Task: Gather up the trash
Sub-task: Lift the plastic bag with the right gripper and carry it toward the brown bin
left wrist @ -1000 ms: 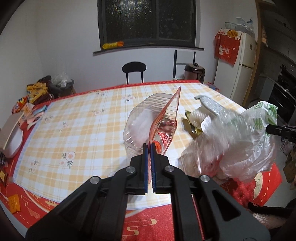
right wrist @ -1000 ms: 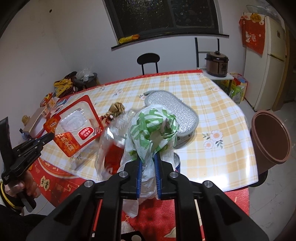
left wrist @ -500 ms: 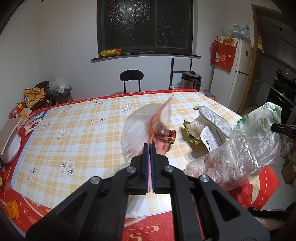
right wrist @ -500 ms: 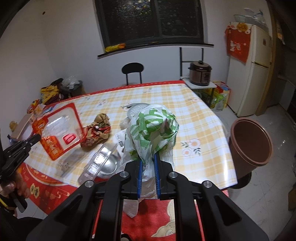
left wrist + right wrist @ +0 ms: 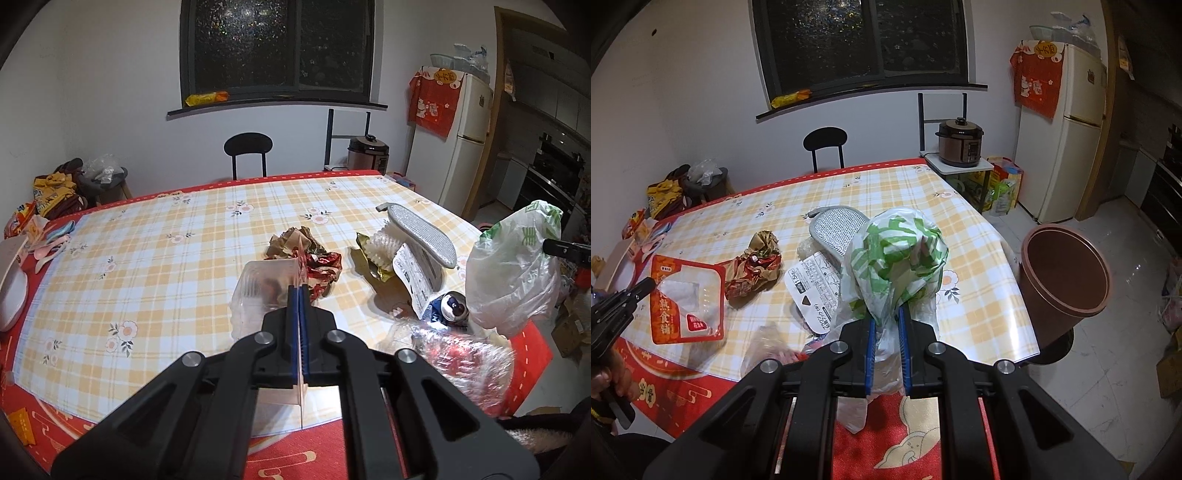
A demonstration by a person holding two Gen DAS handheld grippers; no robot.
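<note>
Left wrist view: the left gripper (image 5: 297, 291) has its jaws pinched right down on the thin rim of a clear plastic food tray (image 5: 258, 291), seen edge-on here and lifted over the checked tablecloth (image 5: 147, 266). Just past the tray lies a crumpled red and brown wrapper (image 5: 310, 254). To the right sit a gold foil piece with a white paper cup liner (image 5: 376, 251), a grey mesh pad (image 5: 421, 236), a printed white label sheet (image 5: 413, 284) and a crushed can (image 5: 452, 306). A blurred clear wrapper with red print (image 5: 458, 358) sits at the near table edge. The white and green plastic bag (image 5: 513, 266) hangs at far right.

Right wrist view: the right gripper (image 5: 885, 325) has its jaws nearly closed, clamped on the gathered neck of the plastic bag (image 5: 897, 258), which bulges up in front of the cam (contents can't be told). The tray (image 5: 687, 299), w/ red printed border, is at left, held by the left gripper (image 5: 642, 290) over the near left corner of the table. A hand (image 5: 611, 380) grips that tool's handle. The crumpled wrapper (image 5: 753, 269) lies just right of the tray. A brown bin (image 5: 1067, 277) stands on the floor beside the table's right edge.
</note>
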